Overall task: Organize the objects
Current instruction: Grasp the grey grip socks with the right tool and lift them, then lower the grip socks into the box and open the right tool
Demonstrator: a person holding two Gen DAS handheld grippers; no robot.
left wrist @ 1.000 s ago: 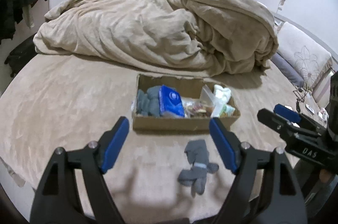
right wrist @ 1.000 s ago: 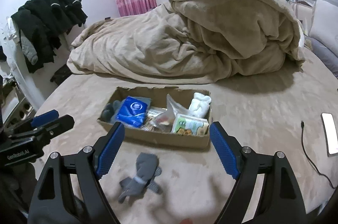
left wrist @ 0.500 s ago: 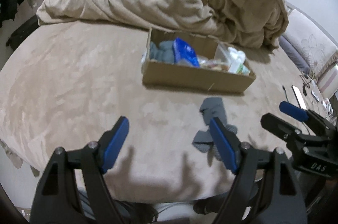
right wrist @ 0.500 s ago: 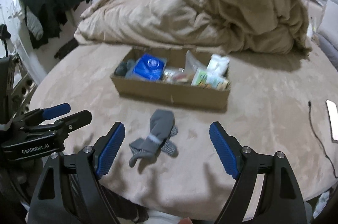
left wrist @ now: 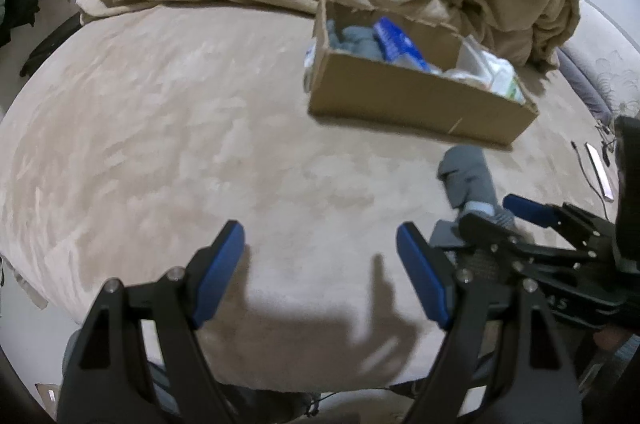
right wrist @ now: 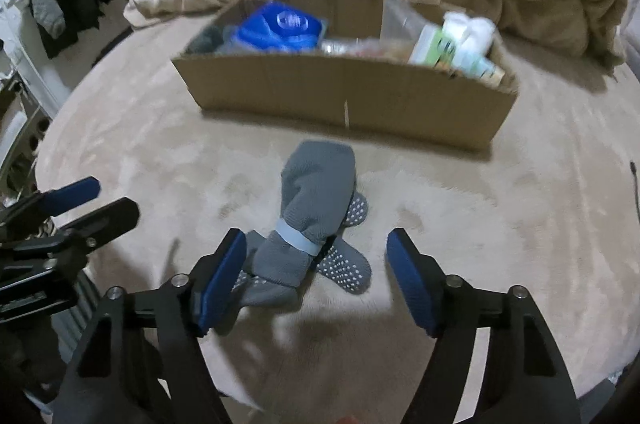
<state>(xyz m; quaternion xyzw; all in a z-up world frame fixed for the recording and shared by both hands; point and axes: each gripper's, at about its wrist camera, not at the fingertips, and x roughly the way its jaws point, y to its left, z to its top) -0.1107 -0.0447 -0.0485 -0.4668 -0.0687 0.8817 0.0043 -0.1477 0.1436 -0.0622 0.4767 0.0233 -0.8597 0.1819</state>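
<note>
Right gripper (right wrist: 316, 276) lowered, closing around socks (right wrist: 316, 220); left view hides them.

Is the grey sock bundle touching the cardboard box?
Apart. In the right wrist view a strip of bare beige bedcover lies between the top of the grey sock bundle and the front wall of the cardboard box.

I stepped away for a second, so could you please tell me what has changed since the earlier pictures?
Both claws came down toward the bed. The right claw now straddles the grey socks, its jaws just narrowed but not gripping. The left claw is open over bare bedding. Socks and cardboard box stayed put.
</note>
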